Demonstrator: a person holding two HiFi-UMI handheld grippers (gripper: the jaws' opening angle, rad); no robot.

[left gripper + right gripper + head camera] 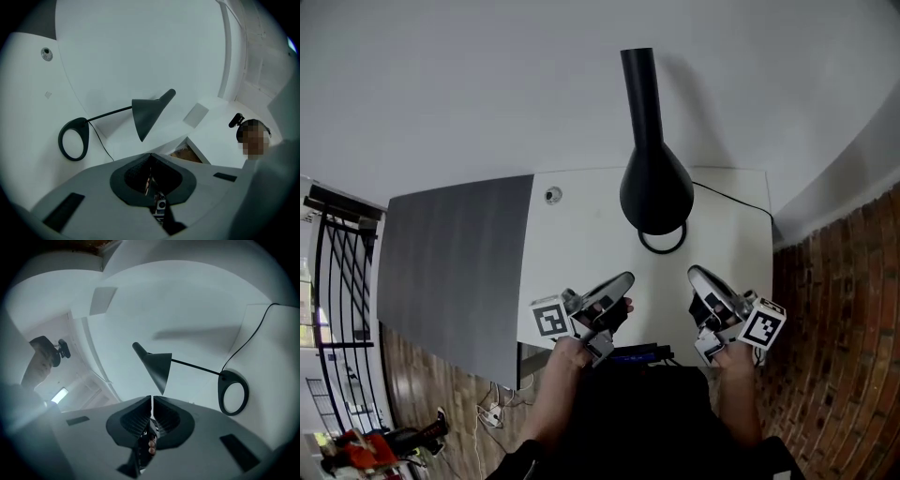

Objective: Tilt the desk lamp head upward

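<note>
Grey-shelled left hand-held gripper, right hand-held gripper; black-white marker cubes.

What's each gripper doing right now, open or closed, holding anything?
Left gripper: closed, holding nothing.
Right gripper: closed, holding nothing.

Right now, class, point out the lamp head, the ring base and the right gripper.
lamp head (656,187), head view, middle of the black shade.
ring base (77,123), left gripper view, thick upper rim.
right gripper (697,276), head view, tip of its shut jaws.
</note>
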